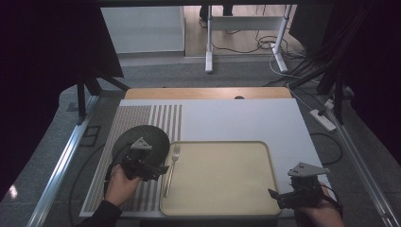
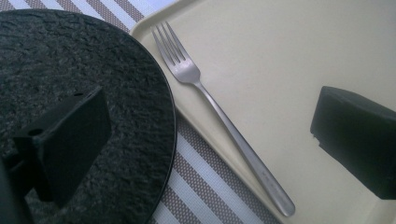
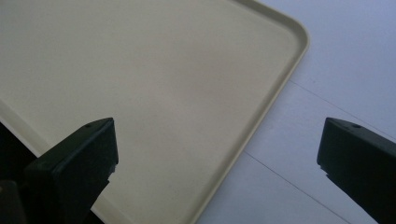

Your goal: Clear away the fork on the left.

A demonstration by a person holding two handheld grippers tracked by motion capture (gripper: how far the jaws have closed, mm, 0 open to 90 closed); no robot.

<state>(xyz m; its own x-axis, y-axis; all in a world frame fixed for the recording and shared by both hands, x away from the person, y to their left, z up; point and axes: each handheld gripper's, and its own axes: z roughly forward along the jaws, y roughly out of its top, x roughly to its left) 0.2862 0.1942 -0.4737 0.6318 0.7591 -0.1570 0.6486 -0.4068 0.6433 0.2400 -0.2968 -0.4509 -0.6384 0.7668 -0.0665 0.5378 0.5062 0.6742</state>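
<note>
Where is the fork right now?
The fork lies along the left edge of the beige tray, right beside the black plate, under the open left gripper.

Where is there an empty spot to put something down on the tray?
Most of the tray is bare, from the fork across to its right rim. It is crowded at the left edge, where the fork, dark plate and left tool meet.

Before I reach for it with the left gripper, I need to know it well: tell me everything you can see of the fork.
The fork is plain matt silver metal, four tines and a slim straight handle. It lies flat along the left edge of the beige tray, tines pointing away from the person, handle end resting on the tray's rim. The black round plate lies beside it, apart. The left gripper hovers open over it, not touching.
</note>
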